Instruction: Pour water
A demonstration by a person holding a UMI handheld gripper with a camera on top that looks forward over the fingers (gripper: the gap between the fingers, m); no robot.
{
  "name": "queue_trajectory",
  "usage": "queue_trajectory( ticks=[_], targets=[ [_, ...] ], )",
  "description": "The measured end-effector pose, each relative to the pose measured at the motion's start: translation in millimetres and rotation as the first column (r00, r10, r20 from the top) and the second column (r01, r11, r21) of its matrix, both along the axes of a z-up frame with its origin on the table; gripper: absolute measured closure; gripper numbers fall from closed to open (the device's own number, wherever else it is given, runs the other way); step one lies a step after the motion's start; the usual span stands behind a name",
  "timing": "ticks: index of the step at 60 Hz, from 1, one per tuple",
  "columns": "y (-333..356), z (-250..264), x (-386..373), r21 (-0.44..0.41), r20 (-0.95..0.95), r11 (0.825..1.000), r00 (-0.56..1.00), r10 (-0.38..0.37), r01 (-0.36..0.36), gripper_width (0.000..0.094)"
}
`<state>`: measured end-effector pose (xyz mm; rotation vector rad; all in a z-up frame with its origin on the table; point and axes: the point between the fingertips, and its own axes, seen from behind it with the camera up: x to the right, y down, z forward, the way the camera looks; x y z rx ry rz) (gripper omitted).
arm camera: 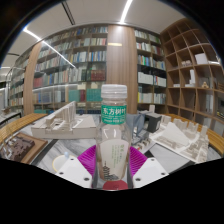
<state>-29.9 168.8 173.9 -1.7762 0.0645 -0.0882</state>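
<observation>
A clear plastic water bottle (pixel 113 135) with a white cap and a green-and-white label stands upright between my fingers. My gripper (pixel 112 160) is shut on the bottle's lower body, and both magenta pads (pixel 90 157) press on its sides. The bottle is held up in the air, above the table level. The bottle's base is hidden low between the fingers. No cup or other vessel shows in this view.
White architectural models (pixel 60 122) lie on a table to the left beyond the bottle, and more white models (pixel 180 135) lie to the right. Tall bookshelves (pixel 80 65) fill the back wall. Wooden cubby shelves (pixel 195 70) stand at the right.
</observation>
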Motion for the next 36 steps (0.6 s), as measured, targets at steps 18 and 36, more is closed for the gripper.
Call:
queue_trajectory(
  ticks=[18, 36],
  targets=[
    [5, -103, 5, -0.101, 0.030, 0.995, 0.999, 0.023, -0.020, 0.0534],
    [-3, -115, 13, -0.109, -0.022, 0.994, 1.000, -0.021, 0.019, 0.0334]
  ],
)
